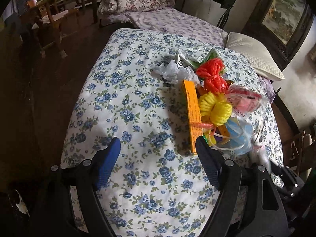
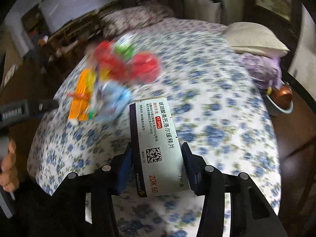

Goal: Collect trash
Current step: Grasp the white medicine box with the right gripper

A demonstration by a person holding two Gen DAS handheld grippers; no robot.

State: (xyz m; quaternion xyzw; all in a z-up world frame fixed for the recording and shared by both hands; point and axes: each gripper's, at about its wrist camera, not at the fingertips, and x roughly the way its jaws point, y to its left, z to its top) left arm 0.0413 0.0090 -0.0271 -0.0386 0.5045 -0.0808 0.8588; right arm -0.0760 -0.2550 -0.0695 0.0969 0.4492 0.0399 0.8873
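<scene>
Your right gripper (image 2: 157, 163) has a white medicine box (image 2: 156, 144) between its jaws, the pads at both edges, held above the floral bedspread (image 2: 217, 118); only that view shows the box and your hand (image 2: 8, 164) on the other handle. Your left gripper (image 1: 158, 152) stands open and empty over the bedspread, its right finger (image 1: 207, 158) just beside the orange carton (image 1: 191, 114) edging the trash pile (image 1: 215, 98) of yarn and plastic, sharp here, blurred in the right view
</scene>
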